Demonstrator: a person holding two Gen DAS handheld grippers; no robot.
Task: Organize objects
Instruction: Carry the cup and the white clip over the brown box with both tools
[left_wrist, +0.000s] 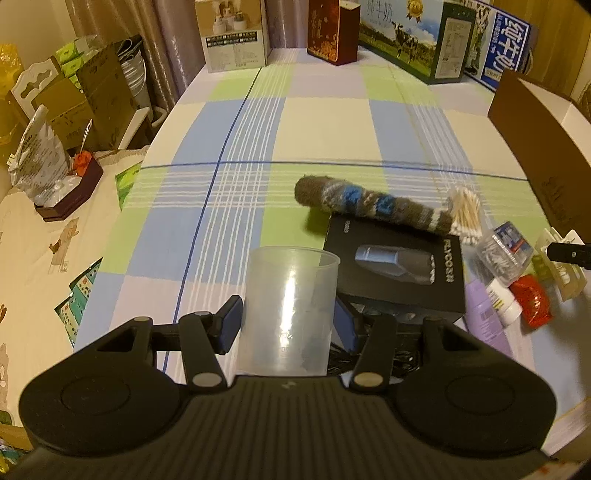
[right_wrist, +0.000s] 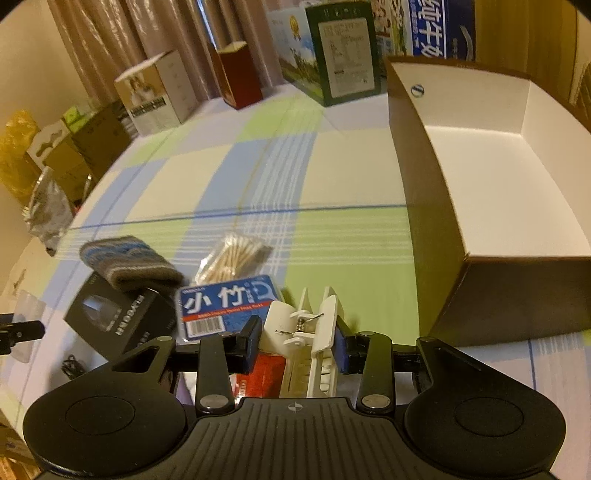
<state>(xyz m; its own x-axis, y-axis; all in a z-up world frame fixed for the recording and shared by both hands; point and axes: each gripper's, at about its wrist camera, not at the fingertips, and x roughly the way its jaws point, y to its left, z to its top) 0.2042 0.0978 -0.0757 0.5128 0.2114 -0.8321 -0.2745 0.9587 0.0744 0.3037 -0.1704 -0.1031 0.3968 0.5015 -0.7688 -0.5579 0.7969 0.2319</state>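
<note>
Tilting downward over the bench (left_wrist: 325, 122), the left gripper (left_wrist: 288, 325) clasps a clear plastic cup (left_wrist: 290, 306); the right gripper (right_wrist: 297, 341) grasps white clips (right_wrist: 314, 332) beside a "小竹" pack (right_wrist: 225, 304).

Wide open checked worktop (left_wrist: 314, 122) ahead of the left claw (left_wrist: 288, 325), bare up to a far row of cartons (left_wrist: 413, 40). Blocked close on the right by a black shaver box (left_wrist: 399, 266) with a knitted roll (left_wrist: 369, 205) lying across its far edge. Crowded beyond that: cotton swabs (left_wrist: 465, 214), toothpick case (left_wrist: 506, 251), small bottle (left_wrist: 502, 302), red packet (left_wrist: 532, 299). Clear green patch ahead of the right claw (right_wrist: 299, 341), between the swabs and the brown box (right_wrist: 436, 206). Tall brown wall barring the right side; box open on top, white inside, nothing visible in it. Left of the right claw, clutter packed tight.
</note>
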